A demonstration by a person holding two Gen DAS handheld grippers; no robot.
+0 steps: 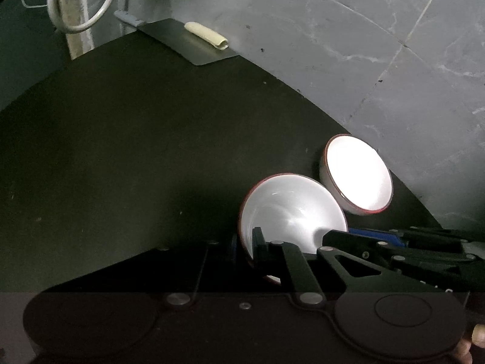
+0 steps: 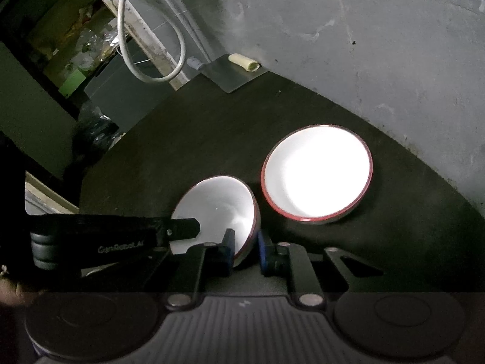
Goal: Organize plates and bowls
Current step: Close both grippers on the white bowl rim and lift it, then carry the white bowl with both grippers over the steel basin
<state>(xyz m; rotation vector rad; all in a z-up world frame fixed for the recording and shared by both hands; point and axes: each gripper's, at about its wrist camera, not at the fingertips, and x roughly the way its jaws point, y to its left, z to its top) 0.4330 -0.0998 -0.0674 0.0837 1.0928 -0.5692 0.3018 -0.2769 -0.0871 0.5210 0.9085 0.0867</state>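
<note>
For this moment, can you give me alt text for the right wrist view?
The right tongs are shut on the rim of a tilted white bowl with a red rim, which the left tongs also grip from the left. A second, similar bowl sits just beyond on the dark table.

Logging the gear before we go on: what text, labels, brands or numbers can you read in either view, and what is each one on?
"GenRobot.AI", in pale letters on the black body of the left claw; the last characters are soft, so that reading is approximate.
No readable text on the held bowl, the other bowl or the dark table.
</note>
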